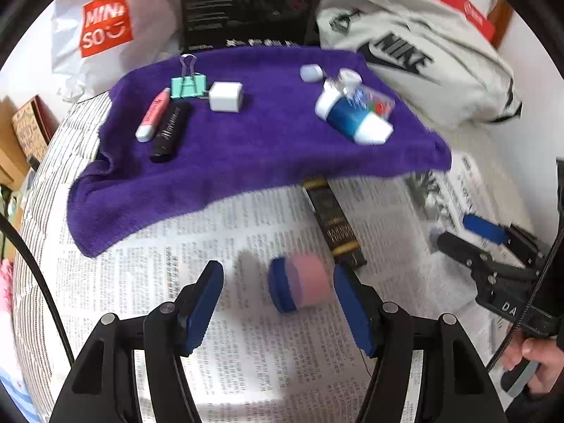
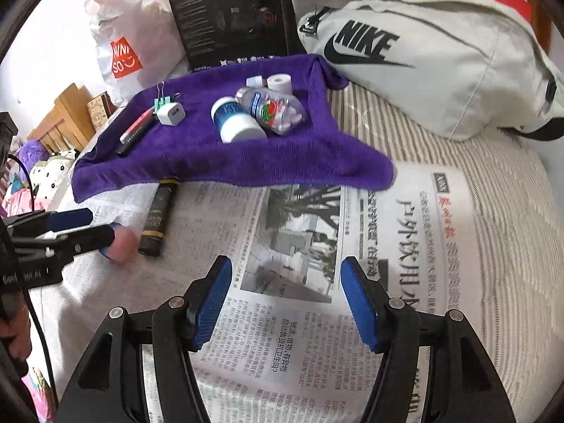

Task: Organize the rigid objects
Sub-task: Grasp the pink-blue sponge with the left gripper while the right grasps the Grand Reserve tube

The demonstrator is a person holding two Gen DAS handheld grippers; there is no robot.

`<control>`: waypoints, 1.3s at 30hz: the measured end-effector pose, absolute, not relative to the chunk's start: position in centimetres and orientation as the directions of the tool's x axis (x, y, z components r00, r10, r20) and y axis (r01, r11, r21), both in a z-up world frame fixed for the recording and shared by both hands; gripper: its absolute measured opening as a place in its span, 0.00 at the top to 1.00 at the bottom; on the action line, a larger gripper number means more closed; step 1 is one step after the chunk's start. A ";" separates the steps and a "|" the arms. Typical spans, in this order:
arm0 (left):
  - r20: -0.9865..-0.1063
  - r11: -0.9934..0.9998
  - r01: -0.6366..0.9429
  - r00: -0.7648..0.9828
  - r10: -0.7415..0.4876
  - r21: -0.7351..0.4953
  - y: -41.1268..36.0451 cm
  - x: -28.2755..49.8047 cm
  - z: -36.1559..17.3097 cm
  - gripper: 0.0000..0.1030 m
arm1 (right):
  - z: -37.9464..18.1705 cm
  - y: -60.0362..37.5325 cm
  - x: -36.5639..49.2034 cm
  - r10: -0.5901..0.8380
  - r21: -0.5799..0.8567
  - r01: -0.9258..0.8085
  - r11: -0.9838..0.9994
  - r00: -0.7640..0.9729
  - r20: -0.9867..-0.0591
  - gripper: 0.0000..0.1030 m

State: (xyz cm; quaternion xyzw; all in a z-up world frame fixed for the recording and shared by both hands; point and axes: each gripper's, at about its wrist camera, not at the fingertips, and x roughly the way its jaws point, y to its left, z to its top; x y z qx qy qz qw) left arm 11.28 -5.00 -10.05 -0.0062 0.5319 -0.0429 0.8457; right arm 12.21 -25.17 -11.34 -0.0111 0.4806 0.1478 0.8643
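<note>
A small pink jar with a blue lid (image 1: 299,287) lies on its side on the newspaper (image 1: 246,352), between the tips of my open left gripper (image 1: 278,275) without touching them. Beside it lies a long black box (image 1: 333,225), partly under the purple towel (image 1: 229,151). On the towel rest a pink tube (image 1: 152,114), a black tube (image 1: 170,131), a teal binder clip (image 1: 188,84), a white charger cube (image 1: 225,97), a blue-and-white bottle (image 1: 352,118) and a clear bottle (image 2: 273,109). My right gripper (image 2: 285,282) stands open over bare newspaper (image 2: 317,335).
A grey Nike bag (image 2: 423,49), a black carton (image 2: 229,14) and a white Miniso bag (image 1: 102,28) line the far side behind the towel. A striped bedspread (image 2: 493,246) lies under the newspaper. A hand (image 1: 532,363) holds the other gripper at the right edge.
</note>
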 end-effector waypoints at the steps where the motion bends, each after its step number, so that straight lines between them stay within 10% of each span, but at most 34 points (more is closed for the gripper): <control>1: -0.902 0.997 0.068 0.427 -0.060 -0.034 -5.3 11.3 -10.3 0.39 | -11.7 -25.2 12.3 0.238 0.118 -0.261 0.958 0.494 -0.836 0.38; 16: -0.892 1.000 0.023 0.453 -0.002 0.009 -4.2 10.8 -11.6 0.44 | -13.0 -23.9 11.4 0.220 0.040 -0.312 0.949 0.568 -0.793 0.14; 23: -0.883 0.999 0.040 0.470 -0.011 0.009 -4.5 11.4 -11.3 0.66 | -13.2 -23.7 11.2 0.211 0.024 -0.320 0.947 0.566 -0.797 0.12; 39: -0.879 0.998 -0.049 0.477 -0.014 -0.043 2.7 9.8 -11.4 0.66 | -11.3 -20.4 11.8 0.289 0.095 -0.379 0.920 0.495 -0.820 0.15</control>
